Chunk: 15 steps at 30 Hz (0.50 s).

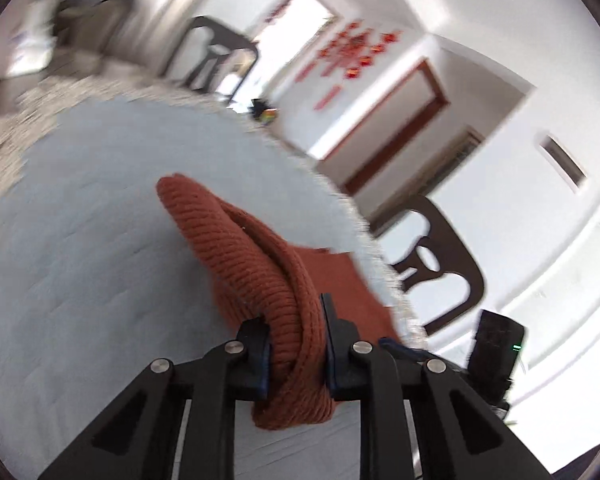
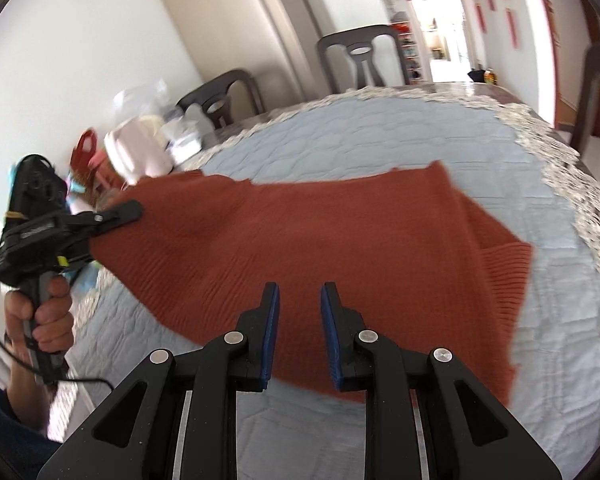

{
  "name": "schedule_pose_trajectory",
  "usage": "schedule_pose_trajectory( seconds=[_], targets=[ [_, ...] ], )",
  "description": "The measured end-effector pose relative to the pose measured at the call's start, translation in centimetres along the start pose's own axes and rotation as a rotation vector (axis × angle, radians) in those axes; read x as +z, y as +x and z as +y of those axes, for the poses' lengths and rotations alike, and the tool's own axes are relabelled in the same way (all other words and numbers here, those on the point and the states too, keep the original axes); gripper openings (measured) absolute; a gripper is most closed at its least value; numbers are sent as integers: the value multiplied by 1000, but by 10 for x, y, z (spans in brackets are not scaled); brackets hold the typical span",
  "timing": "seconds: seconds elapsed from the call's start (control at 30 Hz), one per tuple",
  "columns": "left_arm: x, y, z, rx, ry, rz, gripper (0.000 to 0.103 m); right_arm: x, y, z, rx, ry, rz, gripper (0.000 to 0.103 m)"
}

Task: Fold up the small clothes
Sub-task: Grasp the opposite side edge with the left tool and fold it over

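A rust-orange knit garment (image 2: 340,232) lies spread on the light blue quilted table cover (image 2: 380,136). My left gripper (image 1: 296,312) is shut on a bunched fold of the garment (image 1: 236,248), which rises up and away from the pads. In the right wrist view the left gripper (image 2: 124,212) holds the garment's left edge lifted off the table, with a person's hand (image 2: 48,320) on its handle. My right gripper (image 2: 300,292) hovers over the garment's near edge. Its blue pads stand apart with nothing between them.
The cover has a lace border (image 2: 560,168) along the table edge. Dark chairs (image 2: 360,56) stand around the table, one (image 1: 440,256) close to the right edge. A pink container (image 2: 140,152) and other clutter sit at the table's far left.
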<state>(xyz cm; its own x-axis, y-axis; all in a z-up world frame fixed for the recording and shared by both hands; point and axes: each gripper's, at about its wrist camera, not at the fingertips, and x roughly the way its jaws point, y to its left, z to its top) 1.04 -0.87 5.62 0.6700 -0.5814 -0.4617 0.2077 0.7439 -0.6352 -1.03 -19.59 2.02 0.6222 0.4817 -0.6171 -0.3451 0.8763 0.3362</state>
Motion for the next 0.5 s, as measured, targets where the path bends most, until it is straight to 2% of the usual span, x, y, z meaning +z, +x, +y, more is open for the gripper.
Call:
schedule_pose_trajectory(
  seconds=[0.17, 0.3, 0.37, 0.4, 0.43, 0.5],
  targets=[
    [1, 44, -41, -94, 87, 81, 21, 4, -17, -20, -13, 82, -46, 22],
    [-14, 93, -48, -120, 102, 220, 22, 4, -24, -36, -2, 160, -61, 22],
    [-23, 101, -52, -121, 116, 258, 29, 3, -25, -43, 11, 202, -65, 22],
    [-26, 99, -56, -133, 134, 260, 33, 3, -25, -46, 22, 224, -65, 26],
    [-28, 94, -61, -158, 154, 254, 37, 3, -24, -49, 38, 244, -65, 38],
    [-28, 79, -70, -201, 191, 230, 39, 2, -23, -54, 88, 288, -69, 49]
  ],
)
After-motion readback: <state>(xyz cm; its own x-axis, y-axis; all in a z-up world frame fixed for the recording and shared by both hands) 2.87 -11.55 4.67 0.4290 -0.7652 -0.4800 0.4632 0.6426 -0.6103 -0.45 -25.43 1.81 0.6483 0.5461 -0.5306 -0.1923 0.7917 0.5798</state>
